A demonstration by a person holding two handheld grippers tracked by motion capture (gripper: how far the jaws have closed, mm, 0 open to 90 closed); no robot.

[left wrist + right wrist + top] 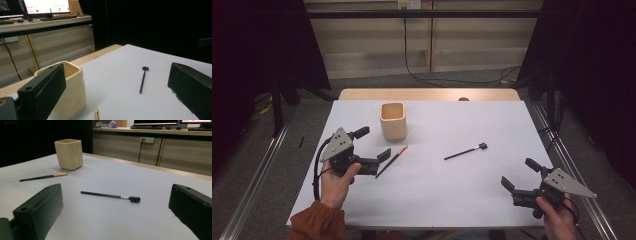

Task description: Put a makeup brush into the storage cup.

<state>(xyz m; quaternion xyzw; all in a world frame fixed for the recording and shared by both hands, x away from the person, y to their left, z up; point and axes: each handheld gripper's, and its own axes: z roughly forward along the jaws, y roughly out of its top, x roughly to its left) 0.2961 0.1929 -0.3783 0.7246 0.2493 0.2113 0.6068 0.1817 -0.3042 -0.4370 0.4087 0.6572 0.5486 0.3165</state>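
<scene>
A cream square cup (392, 120) stands upright at the back left of the white table (452, 195). A slim brush with an orange tip (392, 161) lies just in front of it, and a black brush with a small dark head (466, 151) lies near the middle. My left gripper (373, 144) is held open right beside the orange-tipped brush, with nothing between its jaws. Along its jaws I see the cup (71, 92) and the black brush (143, 80). My right gripper (519, 174) is open and empty at the front right, facing the black brush (110, 195) and the cup (69, 153).
A strip of wooden tabletop (427, 94) shows beyond the white sheet. Metal rails (257, 175) run along both sides of the table, and dark curtains flank it. Cables (422, 75) lie on the floor behind. A desk with monitors (45, 6) stands farther back.
</scene>
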